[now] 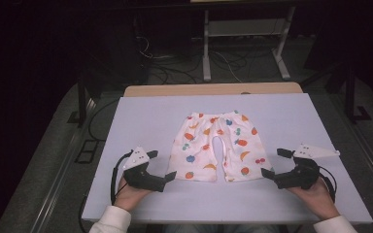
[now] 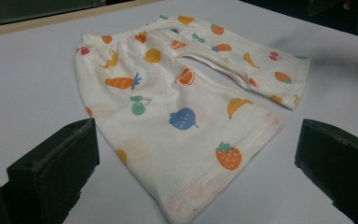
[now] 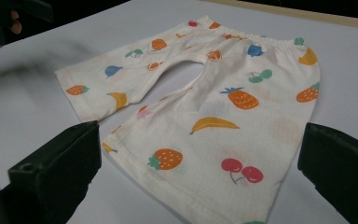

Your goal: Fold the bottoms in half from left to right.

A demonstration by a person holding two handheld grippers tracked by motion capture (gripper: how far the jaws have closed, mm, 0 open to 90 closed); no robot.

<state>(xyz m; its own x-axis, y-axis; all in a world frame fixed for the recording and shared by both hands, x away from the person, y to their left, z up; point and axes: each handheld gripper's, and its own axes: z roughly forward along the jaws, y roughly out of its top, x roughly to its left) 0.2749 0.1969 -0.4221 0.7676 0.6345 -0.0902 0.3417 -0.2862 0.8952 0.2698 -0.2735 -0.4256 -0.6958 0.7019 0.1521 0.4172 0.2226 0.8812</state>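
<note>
Small white cotton shorts with a fruit print [image 1: 217, 147] lie flat mid-table, waistband at twelve o'clock, hems toward the person. The left gripper [image 1: 161, 167] and right gripper [image 1: 273, 163] flank the hems, jaws spread, probably ready to pinch them.

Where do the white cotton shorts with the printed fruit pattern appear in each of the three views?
High view: the white fruit-print shorts lie flat at the centre of the pale table, waistband far, leg hems near.
Left gripper view: the shorts spread from the centre to the upper right, one hem between the black jaws.
Right gripper view: the shorts cover the centre, the other hem between the jaws.
Shared landmark: the elastic waistband.
</note>
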